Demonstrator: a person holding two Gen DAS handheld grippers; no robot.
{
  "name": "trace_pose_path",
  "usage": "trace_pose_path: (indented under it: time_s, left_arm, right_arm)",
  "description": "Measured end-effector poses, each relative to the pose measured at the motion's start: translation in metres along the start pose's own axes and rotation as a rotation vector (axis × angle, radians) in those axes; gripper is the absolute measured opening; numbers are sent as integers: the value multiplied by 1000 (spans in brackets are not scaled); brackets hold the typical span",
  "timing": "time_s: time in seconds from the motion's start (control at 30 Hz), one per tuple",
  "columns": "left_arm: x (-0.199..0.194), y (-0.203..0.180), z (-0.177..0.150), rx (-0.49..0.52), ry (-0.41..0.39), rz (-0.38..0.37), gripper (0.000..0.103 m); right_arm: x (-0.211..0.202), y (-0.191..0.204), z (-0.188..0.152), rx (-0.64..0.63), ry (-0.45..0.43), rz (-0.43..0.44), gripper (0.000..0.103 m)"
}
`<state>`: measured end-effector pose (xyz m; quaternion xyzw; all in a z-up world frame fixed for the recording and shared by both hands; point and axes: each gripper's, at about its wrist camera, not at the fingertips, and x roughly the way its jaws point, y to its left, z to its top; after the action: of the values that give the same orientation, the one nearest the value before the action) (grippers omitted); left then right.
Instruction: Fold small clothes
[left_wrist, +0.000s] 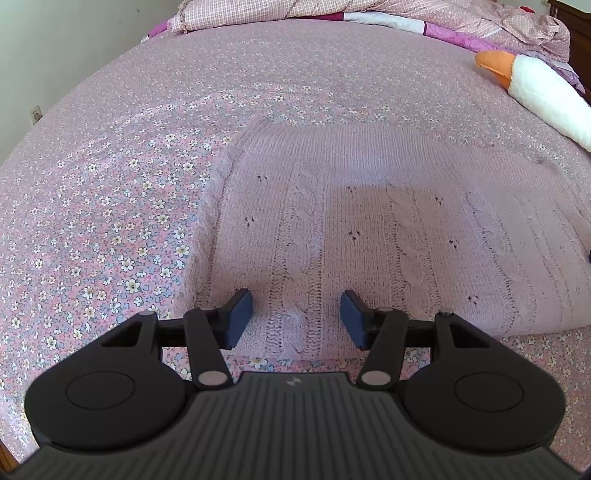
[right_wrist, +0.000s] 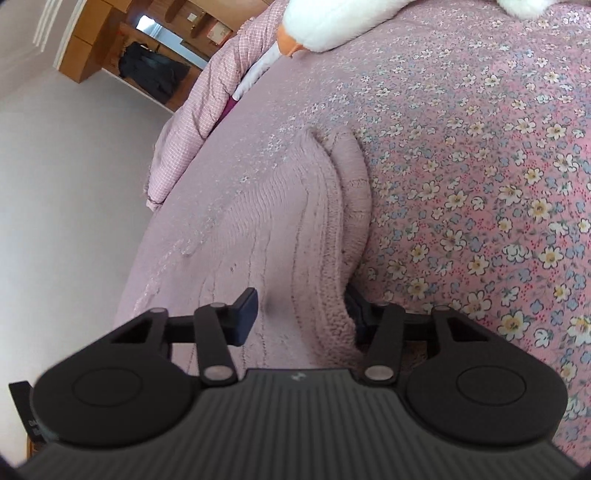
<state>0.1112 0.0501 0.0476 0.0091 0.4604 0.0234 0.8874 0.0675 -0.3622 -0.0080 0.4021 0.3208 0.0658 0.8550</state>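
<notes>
A pale pink cable-knit sweater (left_wrist: 369, 229) lies flat on the flowered bedspread (left_wrist: 110, 221), folded into a wide block. My left gripper (left_wrist: 296, 318) hovers open just over its near hem, nothing between the blue pads. In the right wrist view the same sweater (right_wrist: 266, 236) runs away from me. My right gripper (right_wrist: 303, 314) is open and straddles its thick side edge: the left pad (right_wrist: 246, 314) rests above the knit, while the right pad (right_wrist: 356, 308) is tucked beneath the folded edge and partly hidden.
A white plush toy with an orange beak (left_wrist: 535, 88) lies at the far right of the bed. A rumpled checked quilt (left_wrist: 332, 11) is piled along the headboard end. In the right wrist view a white wall (right_wrist: 66, 184) and a wooden wardrobe (right_wrist: 92, 44) stand beyond the bed.
</notes>
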Motion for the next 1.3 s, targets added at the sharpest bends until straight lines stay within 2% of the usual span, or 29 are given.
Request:
trace_pose_path:
  time_s: [0.17, 0.4, 0.5, 0.6, 0.73, 0.87, 1.13, 1.3]
  left_arm:
    - [0, -1, -1, 3, -2, 4, 62]
    - [-3, -2, -1, 6, 1, 3, 62]
    - [-7, -1, -3, 5, 1, -3, 62]
    - [-14, 2, -5, 3, -4, -15, 62]
    - [-24, 13, -9, -27, -14, -25, 62]
    - [-36, 25, -11, -43, -28, -35, 62]
    - [-41, 55, 0, 10, -44, -28, 62]
    - [-38, 77, 11, 23, -78, -61, 62]
  right_arm:
    - [-9, -12, -8, -3, -19, 4, 32]
    - [-7, -6, -6, -7, -20, -31, 31]
    - [-9, -2, -2, 62, -17, -19, 28]
    - [-14, 16, 2, 13, -42, -8, 28]
    - [-15, 46, 6, -96, -69, -37, 27]
    - [-15, 66, 8, -122, -83, -40, 27]
    - [-8, 116, 9, -237, -106, -11, 27]
    - [1, 155, 4, -289, -110, -5, 26]
